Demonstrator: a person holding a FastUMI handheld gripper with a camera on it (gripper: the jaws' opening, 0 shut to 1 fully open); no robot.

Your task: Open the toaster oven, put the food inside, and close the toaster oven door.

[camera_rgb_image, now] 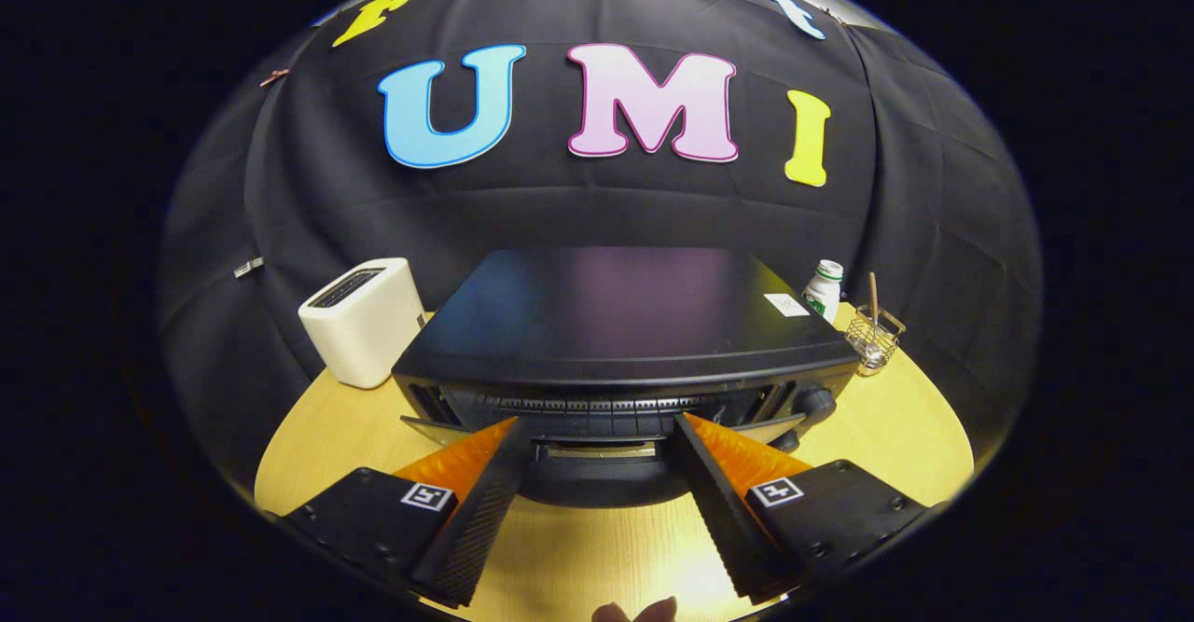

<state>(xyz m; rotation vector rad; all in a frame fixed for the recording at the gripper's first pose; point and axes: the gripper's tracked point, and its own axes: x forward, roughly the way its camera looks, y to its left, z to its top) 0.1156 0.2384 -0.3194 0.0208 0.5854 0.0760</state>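
The black toaster oven (pixel 616 324) is sitting on the worktop (pixel 895 426), its door (pixel 597 473) hanging open between the tool's (pixel 595 428) spread fingers.

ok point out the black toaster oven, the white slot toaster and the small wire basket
black toaster oven (pixel 616 314), gripper view, on its flat top
white slot toaster (pixel 366 328), gripper view, on its front side
small wire basket (pixel 873 342), gripper view, on its mesh wall

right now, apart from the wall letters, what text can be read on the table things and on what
Nothing reads clearly.
White sticker on the toaster oven top: too small to read.
Bottle label: blurred.
Square markers on the open gripper, its fingers aimed at the oven front: patterns, no words.
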